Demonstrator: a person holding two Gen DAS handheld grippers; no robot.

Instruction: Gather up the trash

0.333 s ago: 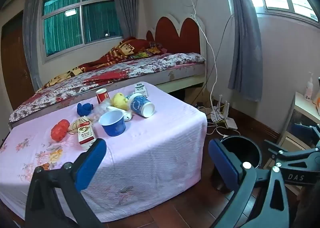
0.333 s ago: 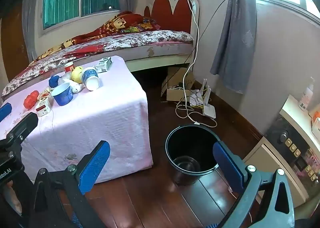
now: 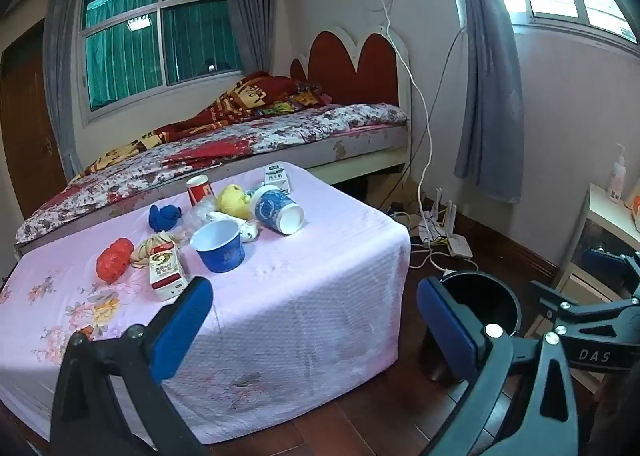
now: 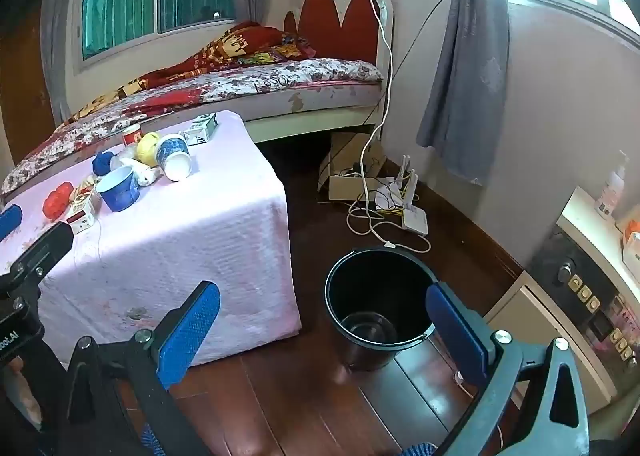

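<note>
Trash lies on a low table under a pink cloth (image 3: 312, 296): a blue bowl-cup (image 3: 219, 246) upright, a blue paper cup (image 3: 277, 210) on its side, a red-white carton (image 3: 166, 270), a red crumpled wrapper (image 3: 114, 259), a red cup (image 3: 199, 189), a yellow wad (image 3: 233, 200), a blue wad (image 3: 164, 216), a white carton (image 3: 277, 177). A black bucket (image 4: 378, 300) stands on the floor right of the table. My left gripper (image 3: 314, 332) is open and empty before the table's front edge. My right gripper (image 4: 322, 336) is open and empty, near the bucket.
A bed (image 3: 240, 144) runs behind the table. Cables and a white router (image 4: 414, 218) lie on the wood floor past the bucket. A white cabinet (image 4: 580, 296) stands at the right wall. Grey curtains hang by the windows.
Both views have shifted only slightly. Both grippers stay open and empty.
</note>
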